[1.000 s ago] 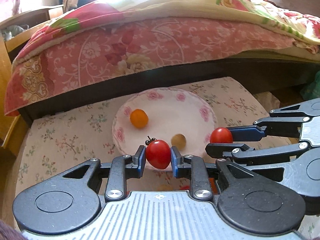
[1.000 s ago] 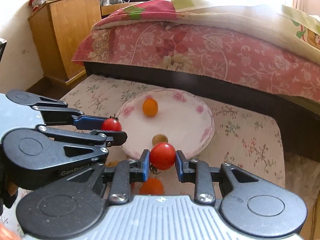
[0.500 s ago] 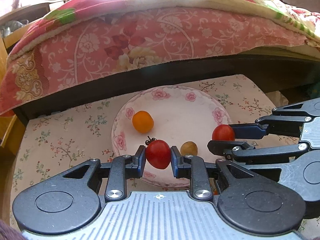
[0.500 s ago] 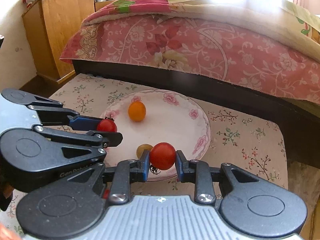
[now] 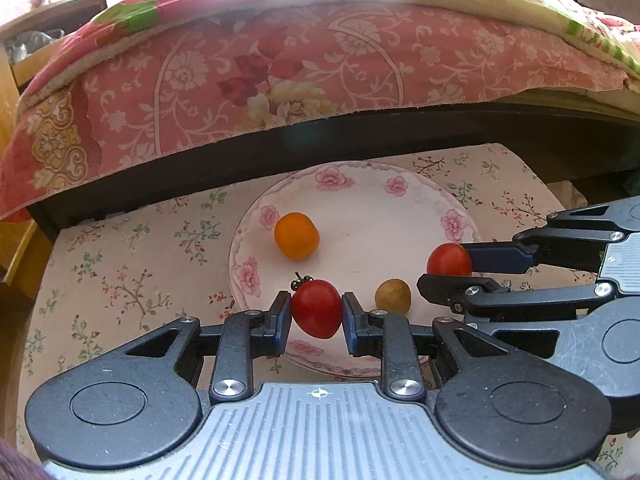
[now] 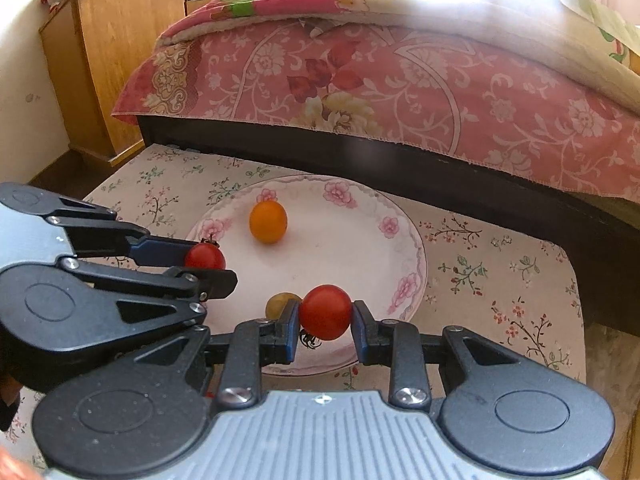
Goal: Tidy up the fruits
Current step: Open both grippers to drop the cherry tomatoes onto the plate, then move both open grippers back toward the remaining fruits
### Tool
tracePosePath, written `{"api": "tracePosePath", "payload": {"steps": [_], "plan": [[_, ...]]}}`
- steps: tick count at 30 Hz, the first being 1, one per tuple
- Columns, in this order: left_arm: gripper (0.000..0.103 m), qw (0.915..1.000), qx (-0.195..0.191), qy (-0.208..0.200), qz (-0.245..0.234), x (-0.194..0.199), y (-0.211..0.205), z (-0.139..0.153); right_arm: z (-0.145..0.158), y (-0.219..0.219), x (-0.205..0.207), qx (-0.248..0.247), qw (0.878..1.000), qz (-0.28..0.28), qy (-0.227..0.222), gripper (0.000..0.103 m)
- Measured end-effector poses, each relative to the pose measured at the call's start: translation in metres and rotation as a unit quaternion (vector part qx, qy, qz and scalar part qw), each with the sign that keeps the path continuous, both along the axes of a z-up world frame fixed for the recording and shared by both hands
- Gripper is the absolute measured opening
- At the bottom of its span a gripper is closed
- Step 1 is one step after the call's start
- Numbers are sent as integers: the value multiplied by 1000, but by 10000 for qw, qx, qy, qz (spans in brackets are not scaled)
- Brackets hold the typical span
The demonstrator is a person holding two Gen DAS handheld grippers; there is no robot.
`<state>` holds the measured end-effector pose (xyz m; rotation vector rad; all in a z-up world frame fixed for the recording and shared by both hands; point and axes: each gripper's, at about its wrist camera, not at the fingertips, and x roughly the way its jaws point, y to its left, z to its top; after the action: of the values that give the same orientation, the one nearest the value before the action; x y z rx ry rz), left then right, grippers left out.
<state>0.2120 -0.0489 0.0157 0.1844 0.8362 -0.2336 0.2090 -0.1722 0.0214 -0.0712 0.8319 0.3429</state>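
Observation:
A white plate (image 5: 368, 232) with a pink flower rim lies on a floral cloth. On it rest an orange tomato (image 5: 297, 236) and a small yellow-brown fruit (image 5: 393, 296). My left gripper (image 5: 316, 314) is shut on a red tomato with a stem (image 5: 316, 308) over the plate's near left rim. My right gripper (image 6: 325, 320) holds a round red tomato (image 6: 326, 312) between its pads above the plate's near part; its jaws are opening slightly. In the right wrist view the left gripper (image 6: 208, 268) comes in from the left and the orange tomato (image 6: 268, 222) lies beyond it.
A bed with a pink floral blanket (image 5: 280, 60) and a dark frame (image 6: 400, 160) runs just behind the cloth-covered surface (image 5: 120, 280). A wooden cabinet (image 6: 112, 60) stands at the far left. The surface's right edge (image 6: 576, 300) drops to the floor.
Both grippers have moved forward and slightly down over the plate, each still carrying its red tomato. The plate and its two fruits now sit closer under the fingertips.

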Motion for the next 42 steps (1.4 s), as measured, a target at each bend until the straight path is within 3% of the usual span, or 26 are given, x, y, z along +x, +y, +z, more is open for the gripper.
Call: {"api": "tracePosePath", "payload": {"steps": [17,42], "plan": [[47,9999,-29,-142,93,-5,0,6,6,-4,-1,-31,9999,-51,-149,34],[46,9999,-32,-142,9,-31,-6,20,21,-3,-30,-98,9998,-25,-174,34]]}}
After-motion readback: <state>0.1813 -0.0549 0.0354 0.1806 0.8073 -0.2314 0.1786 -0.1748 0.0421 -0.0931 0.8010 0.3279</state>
